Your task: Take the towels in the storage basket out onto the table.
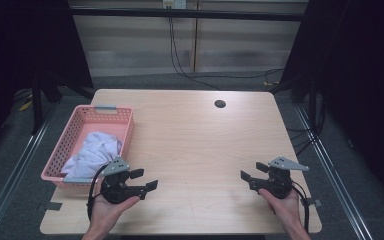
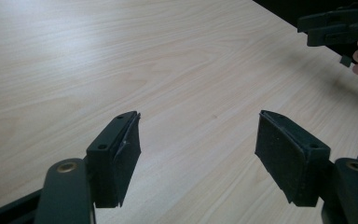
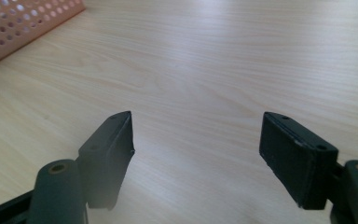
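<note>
I see one white cloth [image 1: 94, 151] bunched in one pink basket [image 1: 69, 131] at the left edge of the worktop [image 1: 195, 145]. I judge it light, soft and limp; I would pinch a raised fold near its top, since it will droop and may snag on the mesh. My left gripper [image 1: 144, 179] sits just beside the basket, jaws spread, nothing between them. My right gripper [image 1: 252, 172] rests well apart, jaws likewise spread and empty.

Basket [image 1: 75, 131]: on the table's [image 1: 195, 145] left edge
Cloth [image 1: 95, 152]: inside the basket
Left gripper [image 1: 146, 179]: just right of the basket's near corner
Right gripper [image 1: 250, 176]: near the table's right edge, well apart from the left gripper
</note>
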Demonstrator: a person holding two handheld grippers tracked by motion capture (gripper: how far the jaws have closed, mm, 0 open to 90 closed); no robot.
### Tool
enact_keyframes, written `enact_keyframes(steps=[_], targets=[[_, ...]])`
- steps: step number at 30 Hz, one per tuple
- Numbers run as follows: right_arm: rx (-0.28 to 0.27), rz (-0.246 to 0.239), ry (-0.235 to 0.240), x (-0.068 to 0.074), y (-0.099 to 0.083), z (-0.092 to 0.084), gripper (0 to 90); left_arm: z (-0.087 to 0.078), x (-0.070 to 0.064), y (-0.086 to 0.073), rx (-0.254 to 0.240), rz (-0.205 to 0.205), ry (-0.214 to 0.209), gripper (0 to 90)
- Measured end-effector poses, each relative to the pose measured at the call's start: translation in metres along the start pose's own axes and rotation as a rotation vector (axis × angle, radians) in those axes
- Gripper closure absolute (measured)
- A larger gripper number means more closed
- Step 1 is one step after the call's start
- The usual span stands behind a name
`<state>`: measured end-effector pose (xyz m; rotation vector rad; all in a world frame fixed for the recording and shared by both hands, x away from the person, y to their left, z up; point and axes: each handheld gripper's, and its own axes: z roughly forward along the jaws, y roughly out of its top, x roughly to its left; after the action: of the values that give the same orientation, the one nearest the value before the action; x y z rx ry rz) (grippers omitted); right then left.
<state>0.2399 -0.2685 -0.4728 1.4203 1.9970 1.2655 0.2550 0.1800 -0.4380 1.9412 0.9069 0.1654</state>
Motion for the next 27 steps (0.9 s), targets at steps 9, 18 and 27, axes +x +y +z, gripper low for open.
enact_keyframes(steps=[9,18,27], targets=[[0.027,-0.044,0.048,0.005,-0.001,-0.004,24.3,-0.008,-0.003,0.008,0.009,0.017,0.007,28.8],[0.029,-0.045,0.058,0.002,-0.001,-0.013,22.6,-0.044,0.02,0.021,-0.03,0.0,0.089,24.7],[0.011,-0.041,0.069,0.009,0.002,-0.009,23.7,-0.068,0.049,0.024,-0.024,-0.03,0.095,15.8]])
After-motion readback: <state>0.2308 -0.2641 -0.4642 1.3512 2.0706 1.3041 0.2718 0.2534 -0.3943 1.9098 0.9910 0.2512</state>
